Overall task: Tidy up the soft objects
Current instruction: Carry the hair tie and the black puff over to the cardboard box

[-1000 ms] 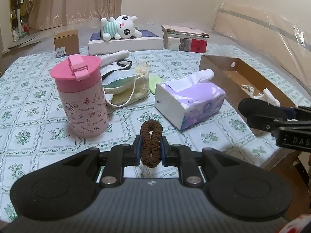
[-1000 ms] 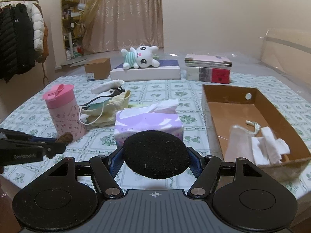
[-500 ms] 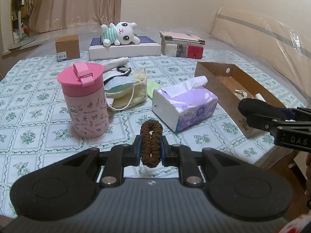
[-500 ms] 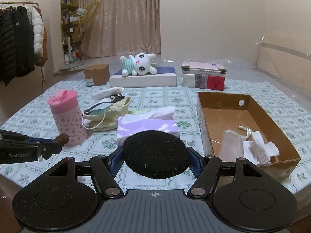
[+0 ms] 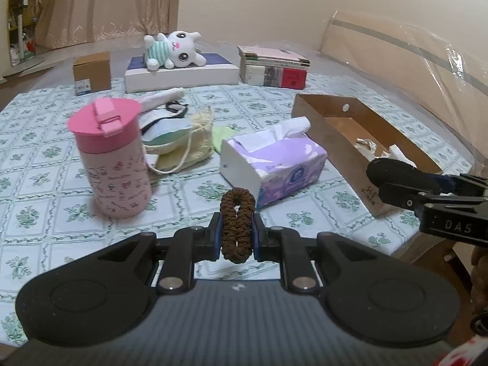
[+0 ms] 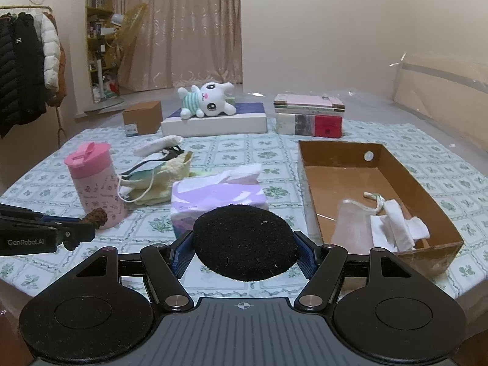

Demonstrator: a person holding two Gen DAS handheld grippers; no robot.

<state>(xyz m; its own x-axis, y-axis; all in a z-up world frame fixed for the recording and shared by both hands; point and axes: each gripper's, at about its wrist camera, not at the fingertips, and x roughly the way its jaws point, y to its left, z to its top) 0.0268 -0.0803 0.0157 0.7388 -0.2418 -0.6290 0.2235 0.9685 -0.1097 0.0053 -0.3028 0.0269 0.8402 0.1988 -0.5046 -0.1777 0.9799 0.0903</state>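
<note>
Only the right wrist view takes in the dark coats (image 6: 21, 61) hung at far left and "GenRobot.AI" on the left tool (image 5: 236, 234), clenched on a brown ruffled hair scrunchie (image 5: 237, 225) over the bench (image 5: 36, 164), while the right tool (image 6: 245, 254), marked "DAS", grips a black round fuzzy pad (image 6: 245, 242).

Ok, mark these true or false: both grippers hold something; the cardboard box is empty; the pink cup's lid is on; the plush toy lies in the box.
1. True: the left gripper clamps a brown scrunchie, the right gripper a black round pad.
2. False: the cardboard box holds white cloth items.
3. True: the pink cup is capped.
4. False: the plush toy lies on a flat white box.
</note>
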